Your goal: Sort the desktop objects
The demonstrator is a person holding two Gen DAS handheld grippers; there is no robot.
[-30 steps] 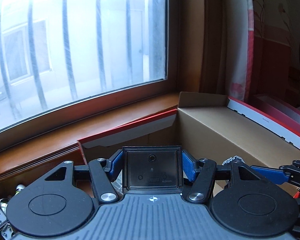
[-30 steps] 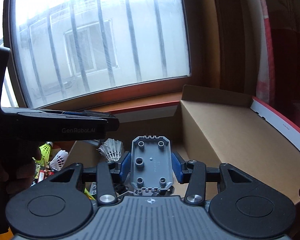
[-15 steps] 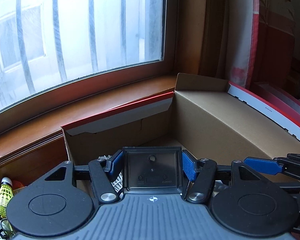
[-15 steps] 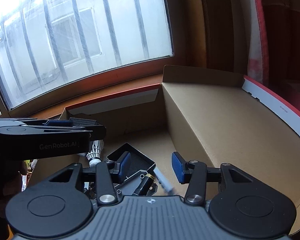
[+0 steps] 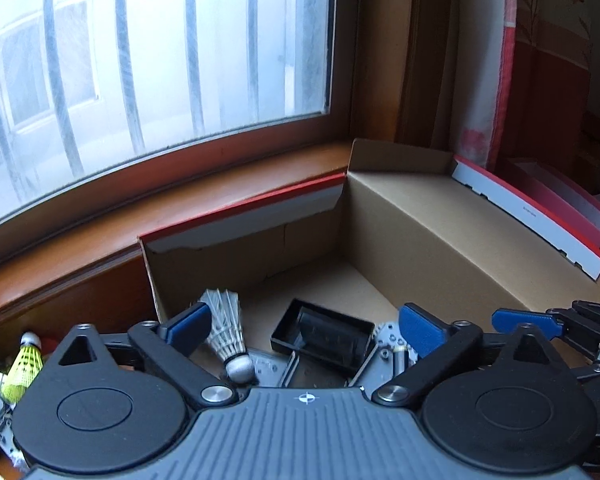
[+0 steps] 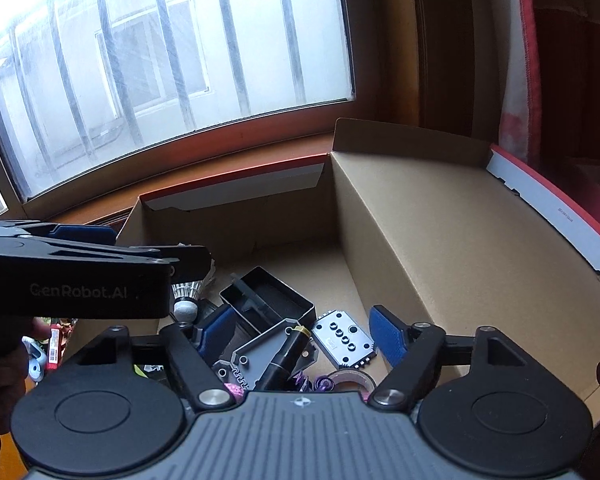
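Both grippers hover over an open cardboard box (image 5: 440, 236) with red-edged flaps, which also shows in the right wrist view (image 6: 440, 240). My left gripper (image 5: 306, 326) is open and empty above a black plastic tray (image 5: 324, 338) and a white shuttlecock (image 5: 230, 330). My right gripper (image 6: 304, 330) is open and empty above a black tray (image 6: 276, 300), a grey studded plate (image 6: 342, 340), a grey part (image 6: 256, 354) and a black cylinder (image 6: 286, 354). The left gripper's side (image 6: 76, 276) fills the left of the right wrist view.
A yellow shuttlecock (image 5: 24, 364) and small clutter lie outside the box to the left. Purple bits and a tape roll (image 6: 350, 378) sit at the box's near end. A wooden window sill (image 5: 180, 208) runs behind the box. Red boxes (image 5: 560, 196) stand at right.
My left gripper has opened and let go of the black tray, which now lies in the box. My right gripper, open since half a second ago, dropped its grey plate. Both views tilted down.
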